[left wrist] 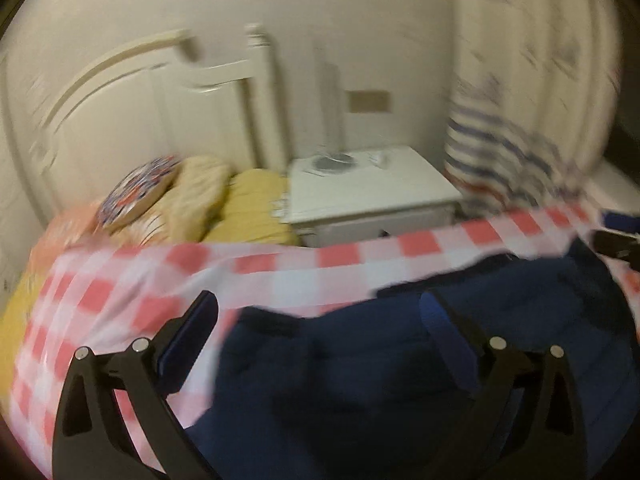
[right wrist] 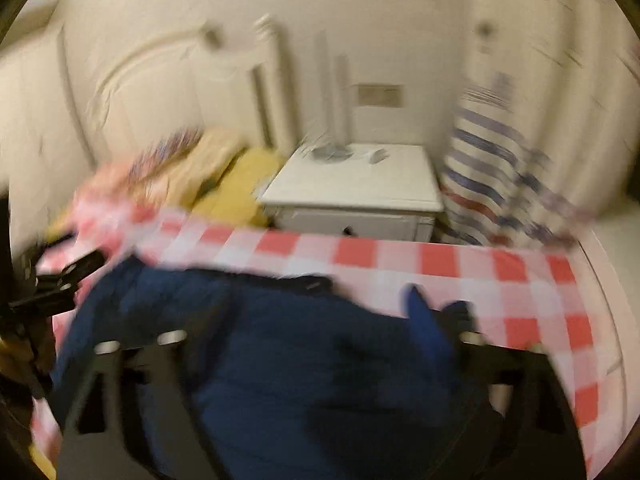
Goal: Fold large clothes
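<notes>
Navy garment (left wrist: 360, 380) under both tools – left tool (left wrist: 320, 320) wide, right tool (right wrist: 304, 332) open, neither gripping

You're facing a cream wall (left wrist: 340, 12) w/ a white carved headboard (left wrist: 132, 92) at left. Bed (right wrist: 460, 264) has a pink-and-white checked cover; yellow bedding (left wrist: 256, 208) & a patterned round cushion (left wrist: 136, 192) sit at its head end. White nightstand (left wrist: 368, 196) stands just beside the bed's far edge. Striped curtain (left wrist: 500, 152) hangs at right. Dim, warm indoor light; views blurred.
</notes>
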The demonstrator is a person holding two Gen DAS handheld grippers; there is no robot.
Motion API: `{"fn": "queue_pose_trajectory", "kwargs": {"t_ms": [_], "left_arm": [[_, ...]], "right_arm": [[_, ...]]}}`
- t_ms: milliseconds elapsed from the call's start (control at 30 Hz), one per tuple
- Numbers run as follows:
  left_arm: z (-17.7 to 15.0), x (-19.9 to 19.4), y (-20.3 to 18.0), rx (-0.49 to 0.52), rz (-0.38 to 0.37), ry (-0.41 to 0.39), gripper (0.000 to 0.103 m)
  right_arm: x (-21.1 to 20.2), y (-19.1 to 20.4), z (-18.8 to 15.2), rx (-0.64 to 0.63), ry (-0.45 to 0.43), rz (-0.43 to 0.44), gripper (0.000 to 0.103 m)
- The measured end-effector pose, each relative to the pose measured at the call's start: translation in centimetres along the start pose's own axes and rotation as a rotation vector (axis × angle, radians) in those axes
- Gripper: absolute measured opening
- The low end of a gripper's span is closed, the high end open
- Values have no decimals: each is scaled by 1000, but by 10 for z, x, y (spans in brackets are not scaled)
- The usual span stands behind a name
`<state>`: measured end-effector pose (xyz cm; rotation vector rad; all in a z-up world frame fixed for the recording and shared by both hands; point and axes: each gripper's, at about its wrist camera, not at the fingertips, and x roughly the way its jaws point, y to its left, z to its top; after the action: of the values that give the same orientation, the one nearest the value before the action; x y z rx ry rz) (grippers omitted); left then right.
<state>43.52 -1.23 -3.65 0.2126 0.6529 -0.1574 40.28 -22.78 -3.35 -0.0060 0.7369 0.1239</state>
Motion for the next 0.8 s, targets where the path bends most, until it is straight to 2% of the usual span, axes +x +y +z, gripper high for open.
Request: {"fn": "queue_pose_trajectory", "kwargs": {"t_ms": [67, 133, 200, 267, 400, 600, 700, 800], "left_arm": [[1, 21, -21, 31, 9, 48, 100], [-4, 41, -37, 54, 21, 86, 100], [-18, 70, -44, 103, 79, 134, 101], [-30, 96, -38, 51, 20, 216, 101], [-37, 103, -25, -16, -35, 221, 101], [-41, 105, -25, -19, -34, 209, 101], [-39, 107, -20, -49, -62, 220, 101], [-39, 107, -19, -56, -67, 224, 101]], "right_arm": [[20, 28, 1, -73, 49, -36, 54], [46, 44, -3, -116, 110, -58, 52], [73, 48, -17, -177, 150, -133, 52], [98, 39, -31, -152, 207, -97, 53], [101, 35, -35, -127, 175, -86, 53], [103, 31, -39, -96, 147, -62, 54], [103, 25, -37, -62, 142, -32, 54], [103, 25, -37, -58, 139, -40, 55]]}}
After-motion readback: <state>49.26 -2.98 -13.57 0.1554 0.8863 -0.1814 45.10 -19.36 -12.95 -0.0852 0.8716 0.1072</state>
